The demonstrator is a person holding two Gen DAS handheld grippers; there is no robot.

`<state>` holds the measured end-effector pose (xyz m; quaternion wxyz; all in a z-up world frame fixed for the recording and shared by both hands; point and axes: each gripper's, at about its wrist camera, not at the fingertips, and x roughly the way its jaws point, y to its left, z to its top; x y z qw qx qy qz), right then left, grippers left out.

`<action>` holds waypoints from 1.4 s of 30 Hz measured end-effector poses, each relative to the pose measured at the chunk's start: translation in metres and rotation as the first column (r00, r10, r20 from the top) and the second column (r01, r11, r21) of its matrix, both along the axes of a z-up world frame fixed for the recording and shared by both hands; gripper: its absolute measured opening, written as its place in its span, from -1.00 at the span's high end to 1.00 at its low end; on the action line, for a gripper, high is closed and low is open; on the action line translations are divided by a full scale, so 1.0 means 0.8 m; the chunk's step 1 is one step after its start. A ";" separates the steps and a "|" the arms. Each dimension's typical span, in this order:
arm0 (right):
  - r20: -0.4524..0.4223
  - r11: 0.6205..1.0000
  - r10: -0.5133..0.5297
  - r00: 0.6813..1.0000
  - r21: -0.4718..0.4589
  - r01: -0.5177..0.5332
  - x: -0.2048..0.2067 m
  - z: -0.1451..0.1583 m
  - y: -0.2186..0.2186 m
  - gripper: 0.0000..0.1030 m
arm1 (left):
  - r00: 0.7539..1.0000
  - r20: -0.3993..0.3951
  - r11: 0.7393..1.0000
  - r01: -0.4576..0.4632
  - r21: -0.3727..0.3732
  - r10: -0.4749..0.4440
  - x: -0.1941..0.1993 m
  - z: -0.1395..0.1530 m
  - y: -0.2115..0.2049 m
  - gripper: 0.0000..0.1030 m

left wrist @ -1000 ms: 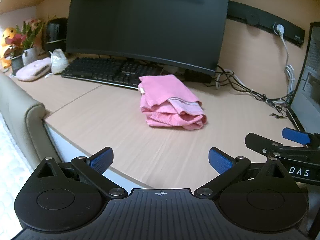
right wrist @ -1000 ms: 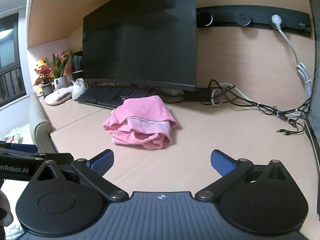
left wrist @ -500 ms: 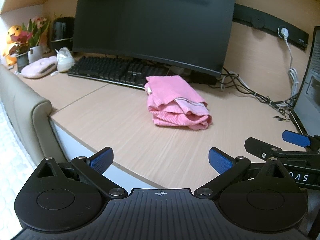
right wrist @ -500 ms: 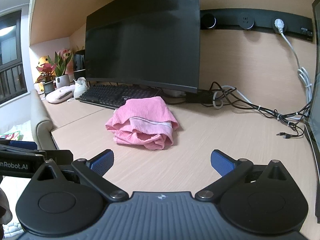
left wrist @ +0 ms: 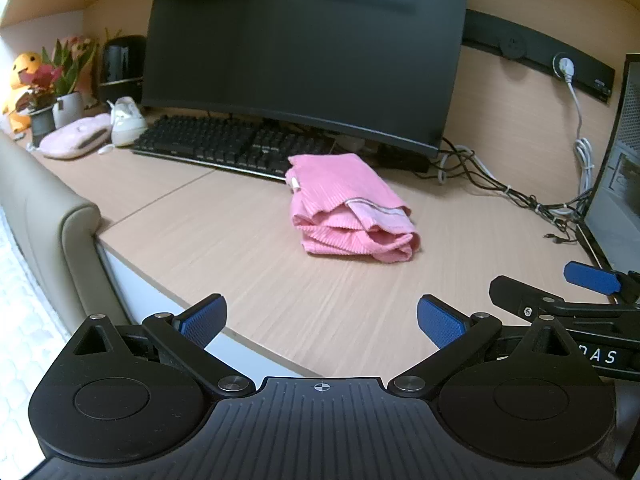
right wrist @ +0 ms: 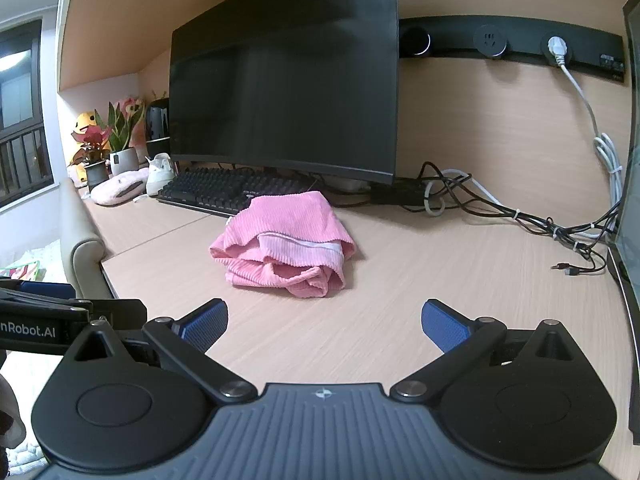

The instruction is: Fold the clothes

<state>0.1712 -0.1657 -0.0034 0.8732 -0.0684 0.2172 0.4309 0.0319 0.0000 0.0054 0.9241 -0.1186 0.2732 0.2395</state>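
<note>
The pink garment [left wrist: 350, 208] is found lying in a compact, layered bundle near the middle of the desk [left wrist: 224, 248], just in front of the keyboard [left wrist: 232, 150] and the monitor [left wrist: 304, 48]. It is judged that the folding itself is largely done (a pale inner band is left showing at the front edge), so the step in hand is taken to be a final check or the close of the task.

The left claw [left wrist: 322, 318] is seen released, with nothing between its blue pads, and is held well short of the garment at the near desk edge. The right claw [right wrist: 324, 320] is likewise released and empty, also held apart from the garment.

If tidying is wanted, a forward reach is called for, with a low, flat approach so that only the loose front layer is pinched and the stack below is not dragged.

In the left wrist view, the right claw's side is shown at the right margin, and the garment's left edge with a small white tag is visible. In the right wrist view, the cables [right wrist: 520, 212] and the wall socket strip [right wrist: 512, 46] are shown more fully, and the window [right wrist: 20, 120] at far left is shown only there.
</note>
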 end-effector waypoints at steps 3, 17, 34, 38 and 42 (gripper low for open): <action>-0.003 1.000 0.002 1.000 -0.001 -0.002 0.000 -0.001 0.001 -1.00 | 1.000 -0.002 1.000 -0.001 -0.005 0.001 -0.001 -0.001 0.001 -1.00; -0.002 1.000 0.004 1.000 -0.002 -0.004 -0.002 0.001 0.004 -1.00 | 1.000 -0.001 1.000 -0.002 -0.015 0.002 -0.004 -0.002 0.007 -1.00; 0.009 1.000 -0.007 1.000 0.011 0.007 -0.001 0.003 0.001 -1.00 | 1.000 -0.003 1.000 -0.001 -0.007 0.001 -0.004 -0.002 0.005 -1.00; 0.002 1.000 -0.003 1.000 0.009 0.003 0.000 0.002 0.001 -1.00 | 1.000 -0.014 1.000 -0.001 0.004 0.001 -0.001 -0.002 0.003 -1.00; 0.003 1.000 -0.002 1.000 0.009 0.002 -0.001 0.003 0.001 -1.00 | 1.000 -0.014 1.000 -0.004 0.002 0.004 -0.001 -0.003 0.004 -1.00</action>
